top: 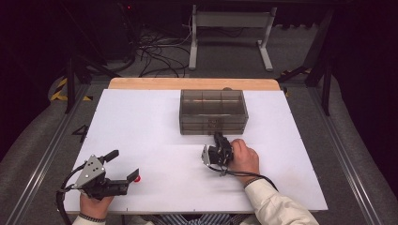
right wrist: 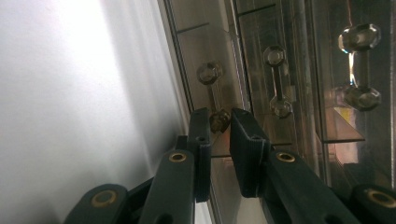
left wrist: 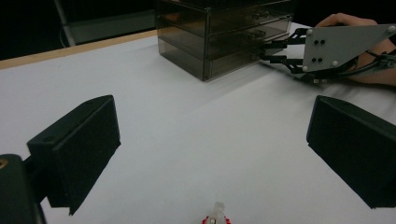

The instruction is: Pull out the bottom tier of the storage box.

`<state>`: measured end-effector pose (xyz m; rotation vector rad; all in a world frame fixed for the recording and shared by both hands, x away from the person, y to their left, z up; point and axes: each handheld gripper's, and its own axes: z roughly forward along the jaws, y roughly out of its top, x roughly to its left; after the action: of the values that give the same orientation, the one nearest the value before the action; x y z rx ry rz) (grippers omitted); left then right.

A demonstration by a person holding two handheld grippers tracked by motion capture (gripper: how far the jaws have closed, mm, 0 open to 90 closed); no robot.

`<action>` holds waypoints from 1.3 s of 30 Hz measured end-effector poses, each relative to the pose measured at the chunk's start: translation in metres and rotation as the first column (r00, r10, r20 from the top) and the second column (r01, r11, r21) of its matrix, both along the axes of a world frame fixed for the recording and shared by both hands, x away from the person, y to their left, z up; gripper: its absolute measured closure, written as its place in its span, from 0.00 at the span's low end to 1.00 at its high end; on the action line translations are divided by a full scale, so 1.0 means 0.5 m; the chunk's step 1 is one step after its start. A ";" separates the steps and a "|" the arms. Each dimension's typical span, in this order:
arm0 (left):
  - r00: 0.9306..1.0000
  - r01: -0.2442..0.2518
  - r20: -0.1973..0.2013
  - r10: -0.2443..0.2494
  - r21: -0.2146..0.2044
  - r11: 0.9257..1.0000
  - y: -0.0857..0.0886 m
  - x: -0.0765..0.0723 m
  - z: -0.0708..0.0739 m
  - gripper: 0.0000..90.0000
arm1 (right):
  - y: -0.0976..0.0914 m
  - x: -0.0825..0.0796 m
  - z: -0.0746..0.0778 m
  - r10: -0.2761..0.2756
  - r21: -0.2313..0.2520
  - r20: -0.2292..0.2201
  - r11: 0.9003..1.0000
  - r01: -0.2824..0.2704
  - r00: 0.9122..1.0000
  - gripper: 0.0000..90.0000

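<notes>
The left gripper (top: 123,179) is black with broad wedge-shaped jaws and a grey three-cornered plate (top: 94,167) set with dark screws; a black cable (top: 62,197) loops off at 7 o'clock. The right gripper (top: 218,140) has brass pivot pins (right wrist: 178,157). The right arm wears a cream sleeve (top: 277,206) with a dark wristband (top: 252,181)

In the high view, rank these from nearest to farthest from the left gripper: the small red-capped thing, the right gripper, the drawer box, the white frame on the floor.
1. Small red-capped thing: at the tips of the left gripper.
2. Right gripper: mid-table, at the box's front.
3. Drawer box: toward the table's far edge.
4. White frame: on the floor beyond the table.
</notes>
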<state>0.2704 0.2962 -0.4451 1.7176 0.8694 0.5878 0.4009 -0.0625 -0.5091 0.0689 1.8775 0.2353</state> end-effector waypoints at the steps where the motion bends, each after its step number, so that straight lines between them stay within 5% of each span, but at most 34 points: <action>1: 1.000 -0.001 0.001 0.001 0.000 1.000 0.000 0.000 0.000 0.04 | 0.000 -0.005 0.002 -0.002 0.006 -0.003 1.000 0.002 1.000 0.87; 8: 1.000 -0.003 0.005 0.003 -0.001 1.000 -0.002 0.001 0.000 0.04 | -0.003 -0.018 0.010 0.014 0.017 -0.072 1.000 -0.012 0.997 0.81; 12: 1.000 -0.003 0.006 0.003 0.002 1.000 -0.002 0.001 0.000 0.04 | -0.010 -0.023 0.029 0.036 0.080 -0.134 0.996 -0.026 0.990 0.76; 19: 1.000 -0.004 0.006 0.004 0.002 1.000 -0.002 0.001 0.000 0.04 | -0.017 -0.028 0.049 0.058 0.134 -0.161 0.990 -0.037 0.985 0.74; 25: 1.000 -0.004 0.004 0.004 -0.002 1.000 -0.002 0.001 0.000 0.04 | -0.023 -0.033 0.072 0.100 0.208 -0.215 0.977 -0.054 0.971 0.72; 26: 1.000 -0.006 0.005 0.006 -0.002 1.000 -0.002 0.001 0.000 0.04 | -0.026 -0.034 0.077 0.109 0.230 -0.231 0.972 -0.055 0.967 0.71; 27: 1.000 -0.005 0.005 0.005 0.001 1.000 -0.002 0.001 0.000 0.04 | -0.032 -0.033 0.090 0.156 0.271 -0.286 0.960 -0.077 0.945 0.68; 28: 1.000 -0.005 0.005 0.005 0.001 1.000 -0.002 0.001 0.000 0.04 | -0.032 -0.033 0.090 0.156 0.271 -0.286 0.960 -0.077 0.945 0.68; 29: 1.000 -0.004 0.001 0.004 0.000 1.000 -0.002 0.001 0.000 0.04 | -0.036 -0.030 0.097 0.180 0.289 -0.308 0.953 -0.088 0.934 0.68; 30: 1.000 -0.003 -0.001 0.003 0.001 1.000 -0.002 0.001 0.000 0.04 | -0.040 -0.026 0.107 0.214 0.336 -0.356 0.938 -0.089 0.910 0.64; 31: 1.000 -0.004 -0.001 0.004 0.001 1.000 -0.002 0.001 0.000 0.04 | -0.042 -0.025 0.113 0.230 0.355 -0.385 0.931 -0.087 0.894 0.63; 32: 1.000 -0.004 -0.001 0.004 0.001 1.000 -0.002 0.001 0.000 0.04 | -0.042 -0.025 0.113 0.230 0.355 -0.385 0.931 -0.087 0.894 0.63; 33: 1.000 -0.005 -0.001 0.005 0.001 1.000 -0.002 0.001 0.000 0.04 | -0.048 -0.021 0.123 0.252 0.381 -0.406 0.920 -0.088 0.878 0.63; 37: 1.000 -0.005 0.000 0.005 0.000 1.000 -0.002 0.001 0.000 0.04 | -0.053 -0.016 0.132 0.267 0.403 -0.416 0.911 -0.086 0.870 0.62; 39: 1.000 -0.005 -0.002 0.005 0.000 1.000 -0.002 0.001 0.000 0.04 | -0.060 -0.008 0.141 0.293 0.427 -0.447 0.900 -0.086 0.845 0.60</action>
<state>0.2711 0.2951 -0.4452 1.7172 0.8750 0.5893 0.3971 -0.0925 -0.4386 0.2343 2.3358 0.8032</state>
